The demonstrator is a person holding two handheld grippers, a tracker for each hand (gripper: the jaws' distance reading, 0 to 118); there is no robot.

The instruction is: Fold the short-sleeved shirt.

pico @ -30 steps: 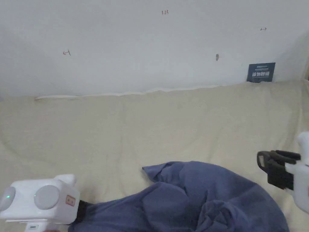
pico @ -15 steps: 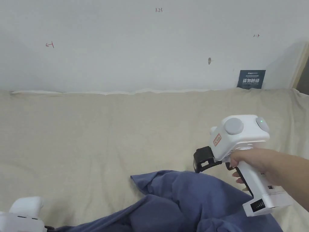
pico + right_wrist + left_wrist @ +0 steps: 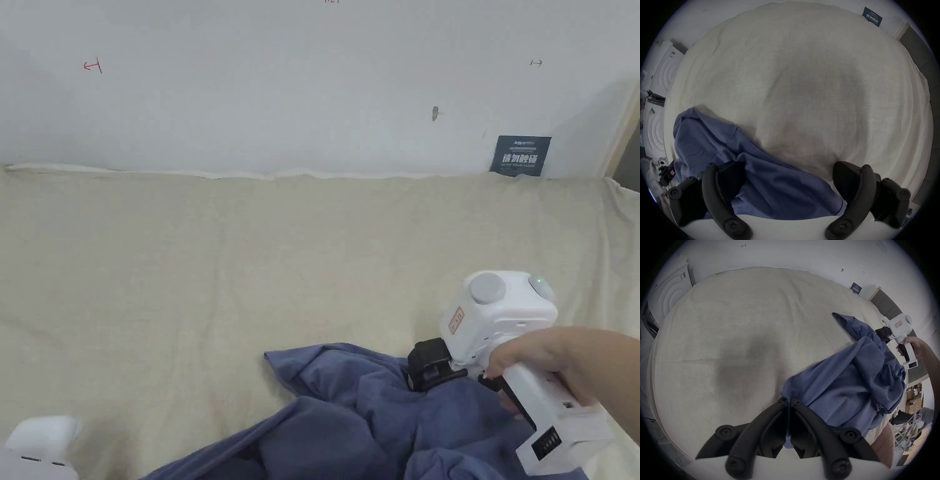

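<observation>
Blue shirt [image 3: 375, 425] lies crumpled on cream-covered tabletop [image 3: 250, 262], near edge. Left gripper [image 3: 788, 402] clamped on a shirt edge w/ both jaws. Right gripper [image 3: 786, 183] jaws wide apart, over shirt's far side, cloth between them.

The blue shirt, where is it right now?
The blue shirt lies crumpled on the beige sheet, bottom right in the head view, between the left gripper and right gripper.

Your right gripper [image 3: 431, 373] has come in from the right edge, dropped onto the shirt [image 3: 369, 412], jaws spread; your left gripper [image 3: 788, 400] has slid toward the lower-left corner
</observation>
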